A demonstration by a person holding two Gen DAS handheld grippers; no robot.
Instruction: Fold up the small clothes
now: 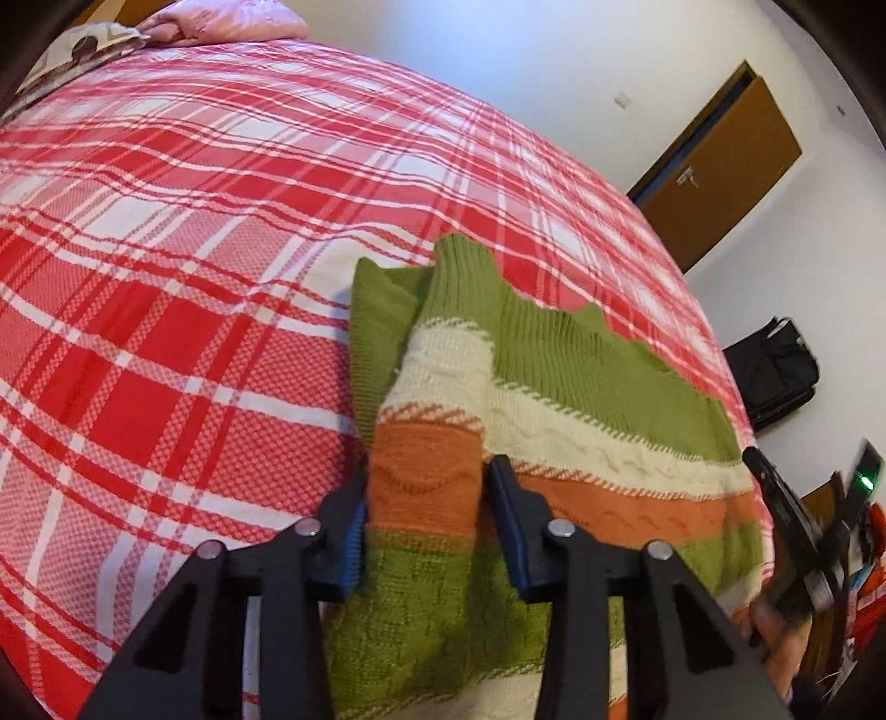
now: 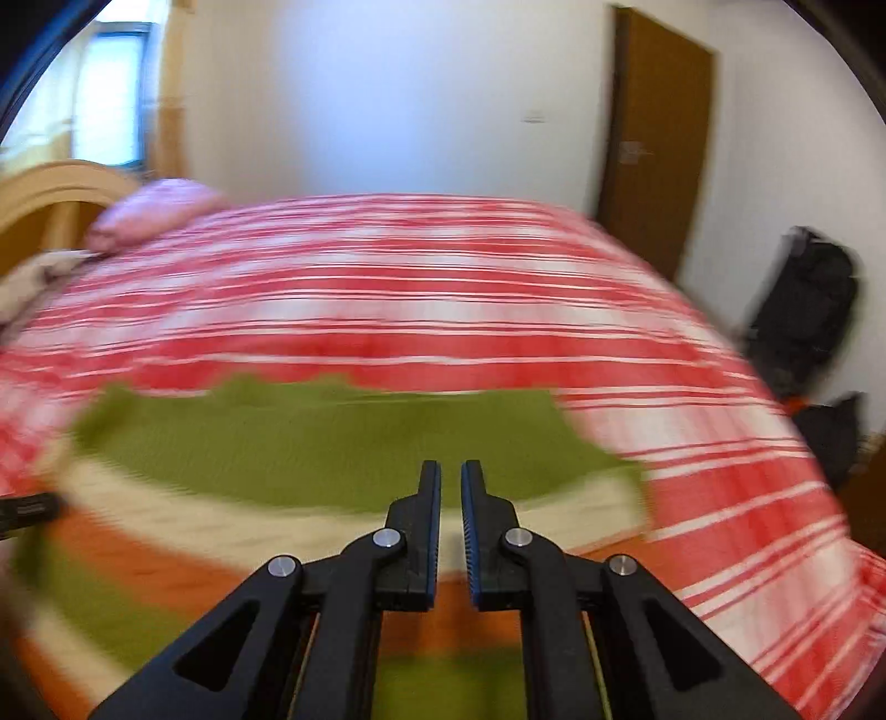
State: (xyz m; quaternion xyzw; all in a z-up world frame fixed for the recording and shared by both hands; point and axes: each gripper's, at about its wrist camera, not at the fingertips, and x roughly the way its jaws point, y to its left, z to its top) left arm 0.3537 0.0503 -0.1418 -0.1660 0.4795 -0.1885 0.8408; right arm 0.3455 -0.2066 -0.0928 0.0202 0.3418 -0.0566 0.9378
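We've got the sweater (image 1: 581,387) spread flat on the plaid bedspread (image 1: 194,277), down at the end away from the pink pillow (image 1: 221,22). It's striped green, cream and orange, and 1 sleeve (image 1: 432,399) is folded in over the body.

Our left gripper (image 1: 426,471) has that sleeve's orange band between its 2 fingers, both fingertips right at the knit's edges; can't say for sure the pads are actually pinching it.

Our right gripper (image 2: 451,482) is narrowed to a thin slit with nothing in it, sitting over the sweater's green and cream part. That view is badly smeared.

Past the bedspread there's a brown door (image 1: 725,171) and a black bag (image 1: 775,371) by the wall.
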